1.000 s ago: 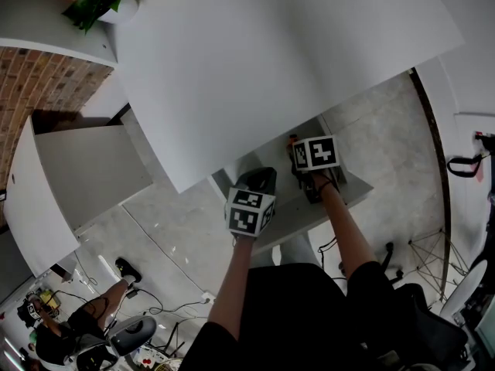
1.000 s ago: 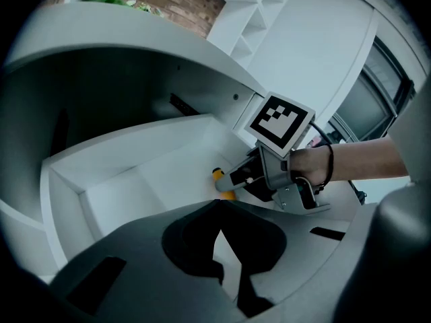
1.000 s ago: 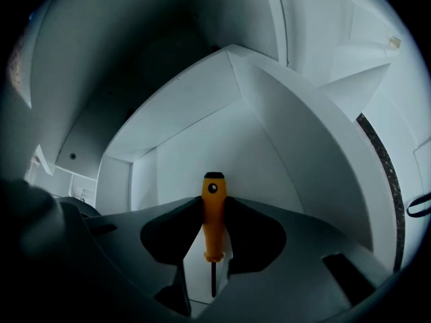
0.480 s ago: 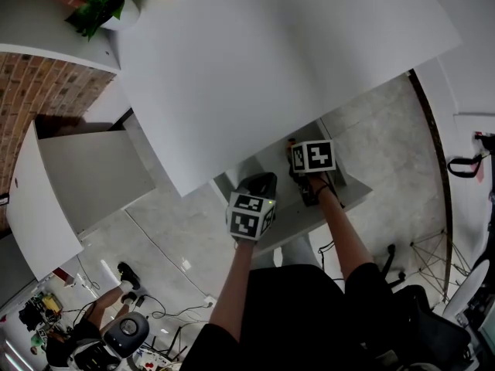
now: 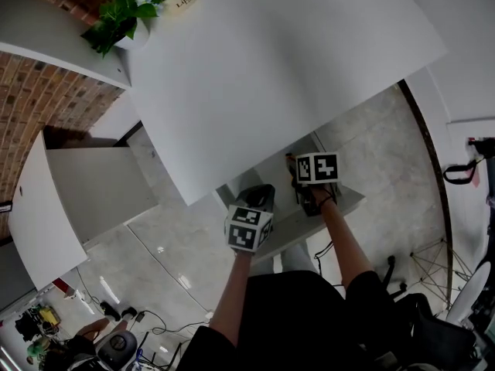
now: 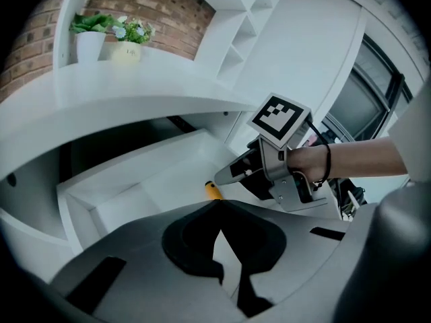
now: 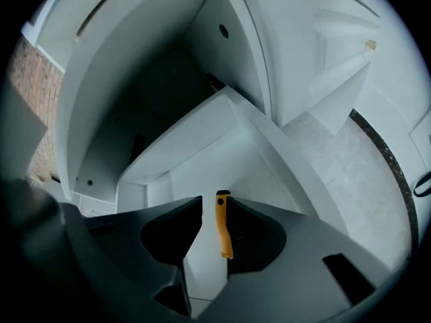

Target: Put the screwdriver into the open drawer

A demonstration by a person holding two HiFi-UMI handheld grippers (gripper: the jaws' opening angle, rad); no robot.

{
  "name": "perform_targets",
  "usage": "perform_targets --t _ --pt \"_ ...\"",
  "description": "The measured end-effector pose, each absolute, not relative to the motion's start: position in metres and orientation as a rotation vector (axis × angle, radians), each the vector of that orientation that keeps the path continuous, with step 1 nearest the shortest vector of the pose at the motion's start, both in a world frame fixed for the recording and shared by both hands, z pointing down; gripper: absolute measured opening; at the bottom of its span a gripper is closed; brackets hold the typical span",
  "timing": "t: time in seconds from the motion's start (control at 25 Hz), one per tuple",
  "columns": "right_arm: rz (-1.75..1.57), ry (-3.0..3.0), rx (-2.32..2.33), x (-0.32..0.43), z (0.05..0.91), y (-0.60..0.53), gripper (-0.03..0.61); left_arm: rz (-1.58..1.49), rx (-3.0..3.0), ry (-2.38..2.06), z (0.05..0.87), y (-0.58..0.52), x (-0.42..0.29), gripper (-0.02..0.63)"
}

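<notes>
The screwdriver [image 7: 223,224] has a yellow-orange handle and lies lengthwise on the floor of the open white drawer [image 7: 222,153], under the white table [image 5: 271,68]. My right gripper [image 7: 215,204] hangs just over it with its jaws apart. A strip of drawer floor shows between the left jaw and the handle, and the shaft is hidden behind the right jaw. In the head view the handle tip [image 5: 290,158] peeks out ahead of the right gripper [image 5: 298,165]. My left gripper [image 6: 219,204] is shut and empty at the drawer's near side [image 5: 261,189], facing the right gripper [image 6: 219,179].
The tabletop overhangs the drawer's [image 5: 348,194] back. A shelf with potted plants [image 5: 124,18] runs along the brick wall. A white cabinet with an open door [image 5: 85,192] stands to the left. A person and cables [image 5: 85,338] are on the floor at lower left.
The head view has tilted, so both grippers sit a little lower in frame. They stay over the drawer, close together. The person on the floor has shifted toward the bottom edge.
</notes>
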State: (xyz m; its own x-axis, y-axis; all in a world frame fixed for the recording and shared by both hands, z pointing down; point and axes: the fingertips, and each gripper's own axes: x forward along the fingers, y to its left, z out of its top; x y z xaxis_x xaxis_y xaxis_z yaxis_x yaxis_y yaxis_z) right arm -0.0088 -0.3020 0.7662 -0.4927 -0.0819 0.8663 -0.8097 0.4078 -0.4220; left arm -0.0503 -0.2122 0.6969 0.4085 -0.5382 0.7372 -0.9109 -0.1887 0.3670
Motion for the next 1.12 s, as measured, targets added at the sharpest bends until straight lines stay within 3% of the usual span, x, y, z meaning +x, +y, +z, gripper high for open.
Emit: perform_targets --t 0.28,1.12 --pt "1.081 -1.947 0.718 -0.009 0.714 -0.294 0.037 0.558 1.916 -1.274 0.661 -0.206 -0.059 0.008" --pt "0.884 -2.473 0.619 -0.031 0.538 -0.263 0.015 0.395 2.08 -1.45 0.552 -0.193 -0.083 0.008"
